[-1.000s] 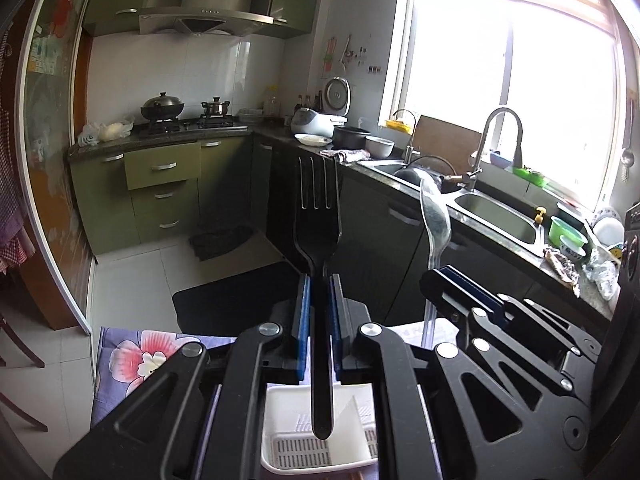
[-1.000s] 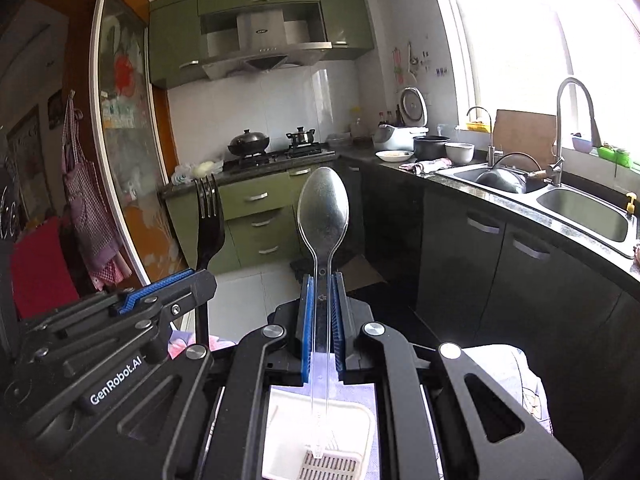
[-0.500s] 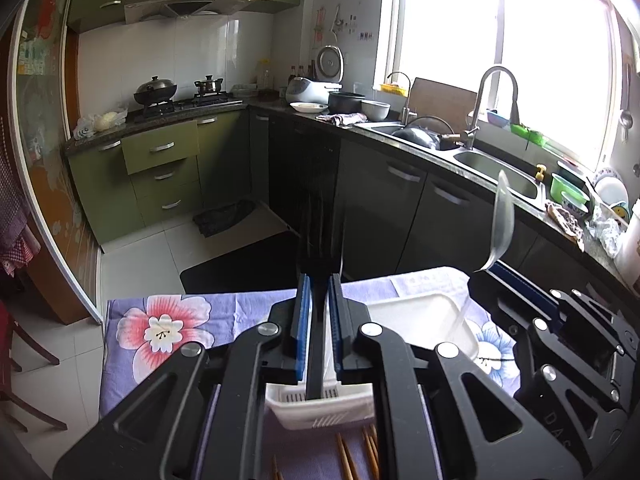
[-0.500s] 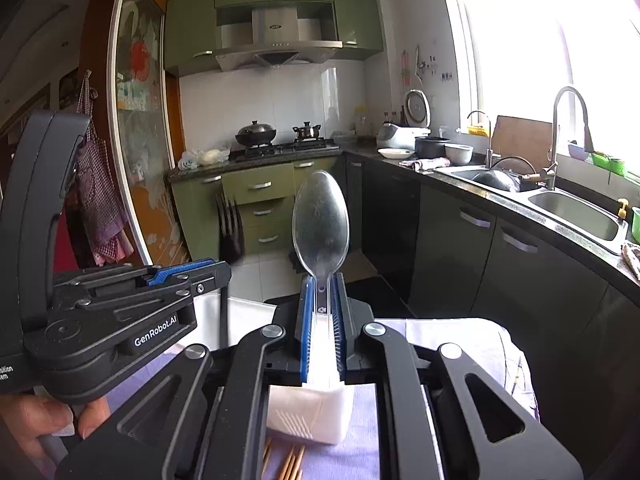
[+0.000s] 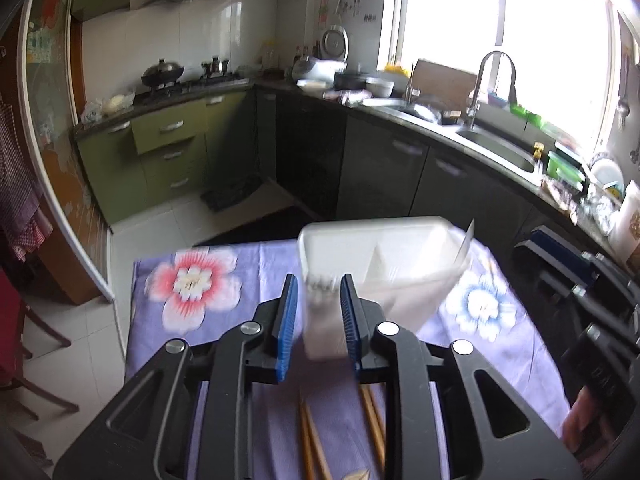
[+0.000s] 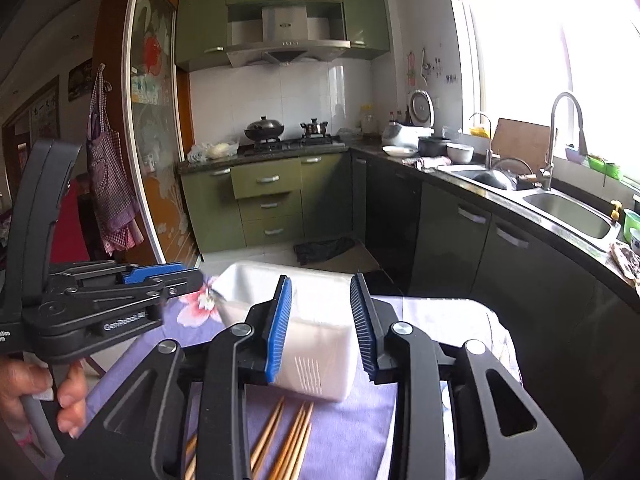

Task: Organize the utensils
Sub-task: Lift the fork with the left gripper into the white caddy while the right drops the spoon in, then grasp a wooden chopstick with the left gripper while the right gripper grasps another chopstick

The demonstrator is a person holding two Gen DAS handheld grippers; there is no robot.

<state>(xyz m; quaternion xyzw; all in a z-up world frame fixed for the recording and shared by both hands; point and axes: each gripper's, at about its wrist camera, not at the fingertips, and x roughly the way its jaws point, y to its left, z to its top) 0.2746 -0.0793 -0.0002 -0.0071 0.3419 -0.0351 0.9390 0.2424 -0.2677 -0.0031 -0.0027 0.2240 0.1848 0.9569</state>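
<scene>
1. Left claw (image 5: 316,320) is spread apart, gripping nothing, just before the white bin (image 5: 380,264).
2. Right claw (image 6: 322,330) gapes wide, empty, also before the bin (image 6: 312,344).
3. Chopsticks (image 6: 280,440) lie on the flowered cloth (image 5: 192,284) nearer than the bin.
4. The bin's contents are blurred.
</scene>
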